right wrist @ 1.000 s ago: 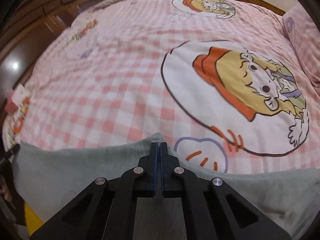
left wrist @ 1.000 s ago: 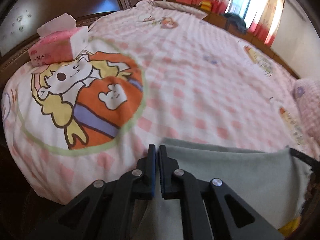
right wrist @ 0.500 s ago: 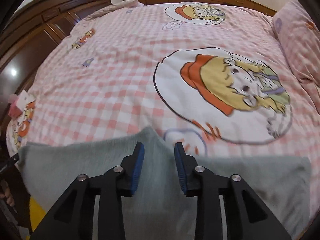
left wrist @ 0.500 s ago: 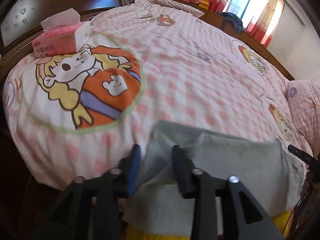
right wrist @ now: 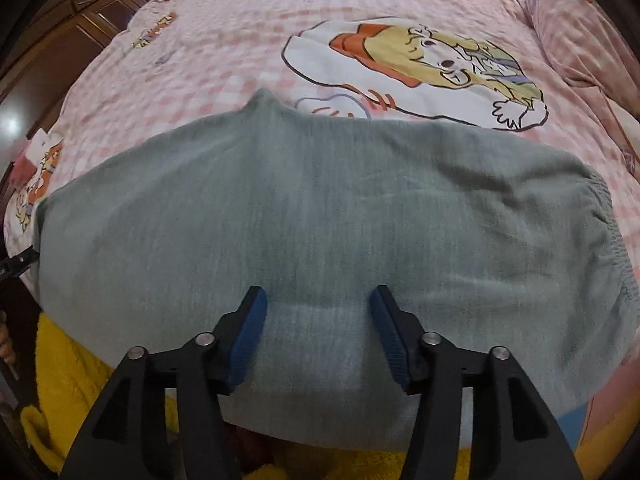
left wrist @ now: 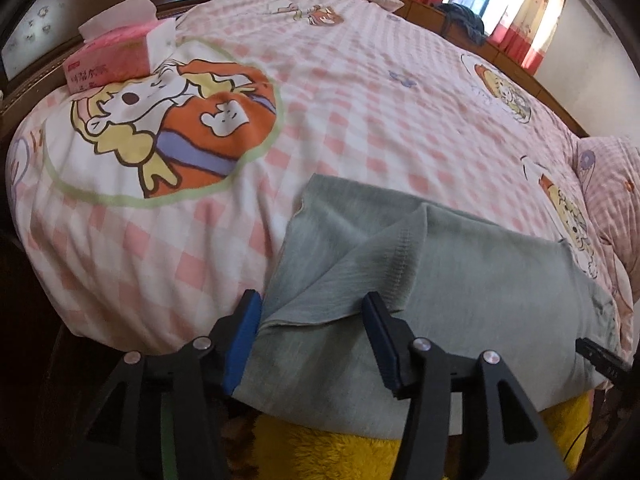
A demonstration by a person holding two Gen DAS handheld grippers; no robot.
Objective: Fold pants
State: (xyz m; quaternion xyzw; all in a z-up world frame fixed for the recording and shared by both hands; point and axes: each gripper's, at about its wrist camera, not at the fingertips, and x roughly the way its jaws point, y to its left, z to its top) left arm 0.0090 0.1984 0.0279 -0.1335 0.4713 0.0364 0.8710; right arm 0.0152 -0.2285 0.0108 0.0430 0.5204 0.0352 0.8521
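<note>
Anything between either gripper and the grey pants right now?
Nothing visible. Both the left gripper and right gripper hang open directly over the grey pants on the bed. The tissue box sits far off at the bed's edge.

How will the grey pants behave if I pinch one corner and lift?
The pants will probably droop, not hold shape: a loose flap already buckles near the open left gripper. The soft knit probably grips the pads rather than slipping.
</note>
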